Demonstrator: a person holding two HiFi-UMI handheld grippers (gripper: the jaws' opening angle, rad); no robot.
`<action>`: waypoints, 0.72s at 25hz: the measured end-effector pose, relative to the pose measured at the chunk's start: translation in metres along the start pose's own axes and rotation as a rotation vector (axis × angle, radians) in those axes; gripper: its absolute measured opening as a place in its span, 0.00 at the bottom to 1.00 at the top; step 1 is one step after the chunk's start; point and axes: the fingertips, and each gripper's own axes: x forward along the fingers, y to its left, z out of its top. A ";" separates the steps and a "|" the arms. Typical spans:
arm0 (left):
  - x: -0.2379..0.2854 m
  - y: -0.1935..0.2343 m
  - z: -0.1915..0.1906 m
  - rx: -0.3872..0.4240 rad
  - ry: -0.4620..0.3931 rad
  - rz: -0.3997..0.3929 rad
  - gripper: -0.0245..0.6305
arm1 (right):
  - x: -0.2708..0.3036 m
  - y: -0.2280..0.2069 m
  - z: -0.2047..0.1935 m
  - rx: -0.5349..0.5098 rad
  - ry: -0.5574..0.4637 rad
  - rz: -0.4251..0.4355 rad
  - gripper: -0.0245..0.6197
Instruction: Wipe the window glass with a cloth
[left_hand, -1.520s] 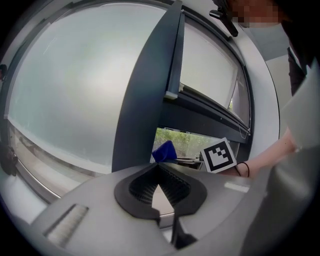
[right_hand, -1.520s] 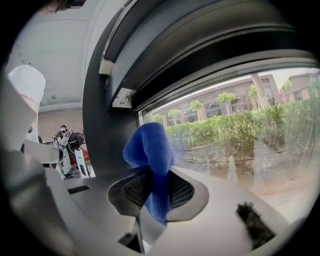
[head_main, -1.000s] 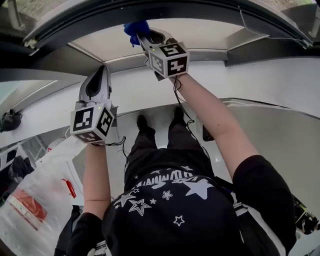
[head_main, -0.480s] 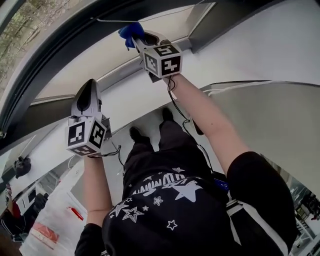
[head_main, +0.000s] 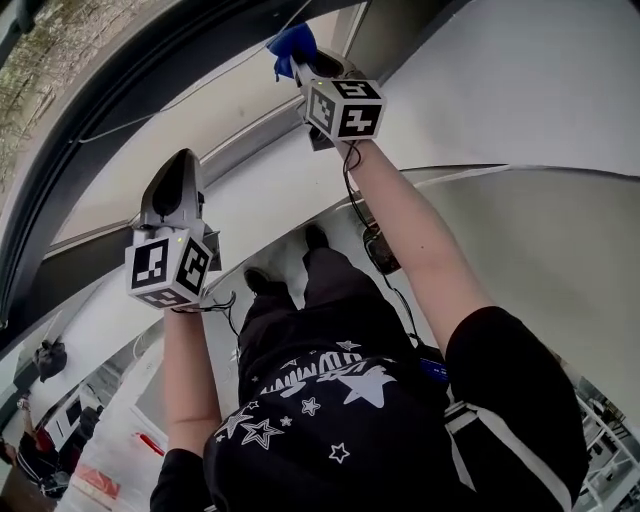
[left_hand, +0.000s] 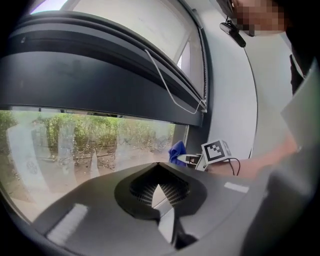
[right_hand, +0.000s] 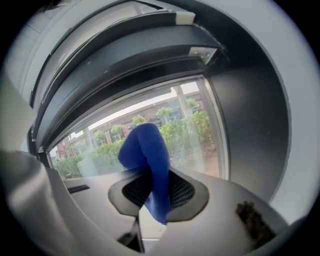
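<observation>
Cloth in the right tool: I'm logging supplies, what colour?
The cloth is plain blue, clearest in the right gripper view.

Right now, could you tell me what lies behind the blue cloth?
The window glass, with trees outside; the blue cloth, clamped in the right gripper, hides the patch directly behind it.
</observation>
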 end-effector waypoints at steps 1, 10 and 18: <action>0.007 -0.008 0.000 0.005 0.002 -0.012 0.05 | -0.003 -0.012 0.004 0.005 -0.009 -0.015 0.15; 0.030 -0.062 0.002 0.010 -0.019 -0.100 0.05 | -0.019 -0.081 0.019 0.077 -0.050 -0.155 0.15; 0.017 -0.029 -0.021 -0.062 -0.037 -0.030 0.05 | -0.018 -0.074 0.010 0.071 -0.029 -0.153 0.15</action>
